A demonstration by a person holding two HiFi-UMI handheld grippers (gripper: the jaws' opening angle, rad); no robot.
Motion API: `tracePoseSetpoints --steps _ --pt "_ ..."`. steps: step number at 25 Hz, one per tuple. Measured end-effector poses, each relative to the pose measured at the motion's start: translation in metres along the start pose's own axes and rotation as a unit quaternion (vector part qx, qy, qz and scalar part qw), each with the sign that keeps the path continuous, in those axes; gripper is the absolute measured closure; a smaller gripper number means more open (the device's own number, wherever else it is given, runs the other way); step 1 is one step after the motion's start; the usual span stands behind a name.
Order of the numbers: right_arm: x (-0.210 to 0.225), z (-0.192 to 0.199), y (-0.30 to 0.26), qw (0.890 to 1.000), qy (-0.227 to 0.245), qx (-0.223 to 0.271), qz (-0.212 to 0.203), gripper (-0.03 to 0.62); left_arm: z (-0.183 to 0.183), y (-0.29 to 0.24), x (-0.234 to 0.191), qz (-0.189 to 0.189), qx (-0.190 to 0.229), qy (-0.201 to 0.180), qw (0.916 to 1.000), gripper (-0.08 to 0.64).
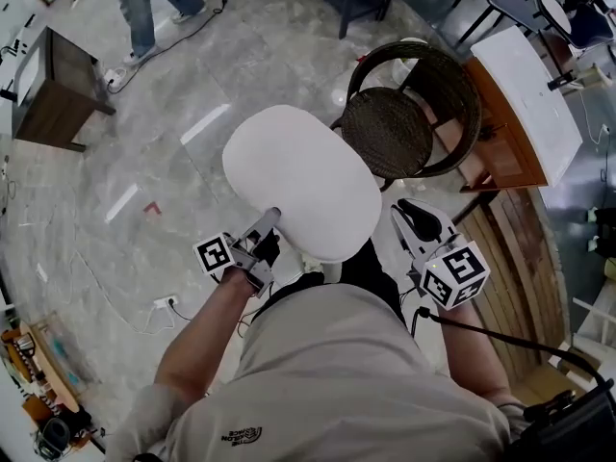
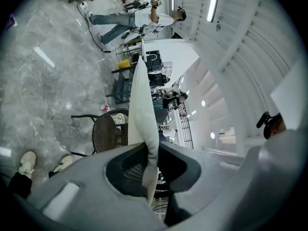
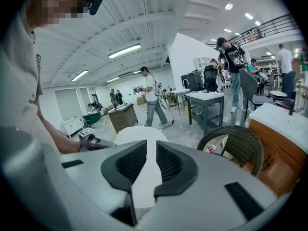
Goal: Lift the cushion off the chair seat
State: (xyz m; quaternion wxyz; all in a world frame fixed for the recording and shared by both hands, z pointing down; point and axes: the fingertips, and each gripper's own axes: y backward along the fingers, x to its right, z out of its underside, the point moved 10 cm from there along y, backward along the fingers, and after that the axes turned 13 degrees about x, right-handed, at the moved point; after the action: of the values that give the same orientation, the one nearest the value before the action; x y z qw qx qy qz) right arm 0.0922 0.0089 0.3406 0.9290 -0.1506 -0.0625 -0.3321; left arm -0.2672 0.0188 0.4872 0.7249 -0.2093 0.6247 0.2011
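Observation:
The white oval cushion (image 1: 303,176) hangs in the air in front of me, clear of the wicker chair (image 1: 390,133), whose dark woven seat is bare. My left gripper (image 1: 269,221) is shut on the cushion's near left edge. In the left gripper view the cushion (image 2: 139,95) runs edge-on between the pads of the left gripper (image 2: 150,162). My right gripper (image 1: 402,210) sits just off the cushion's near right edge, apart from it. In the right gripper view its jaws (image 3: 147,162) stand a narrow gap apart, and the cushion (image 3: 139,134) shows beyond them with the chair (image 3: 238,146) to the right.
A wooden cabinet with a white top (image 1: 525,104) stands right of the chair. A small brown table (image 1: 53,85) is at the far left, with a person (image 1: 144,8) walking near it. A power strip (image 1: 166,303) and cables lie on the marble floor.

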Motion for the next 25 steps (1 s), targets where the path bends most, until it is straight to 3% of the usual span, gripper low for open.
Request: tracePoseSetpoints --steps 6,25 --pt "-0.018 -0.004 0.003 1.000 0.001 0.003 -0.003 0.532 -0.004 0.026 0.003 0.004 0.011 0.007 0.9999 0.505" --pt "-0.021 0.001 0.025 1.000 0.003 0.009 0.016 0.565 -0.005 0.030 -0.009 0.009 0.003 0.004 1.0000 0.505"
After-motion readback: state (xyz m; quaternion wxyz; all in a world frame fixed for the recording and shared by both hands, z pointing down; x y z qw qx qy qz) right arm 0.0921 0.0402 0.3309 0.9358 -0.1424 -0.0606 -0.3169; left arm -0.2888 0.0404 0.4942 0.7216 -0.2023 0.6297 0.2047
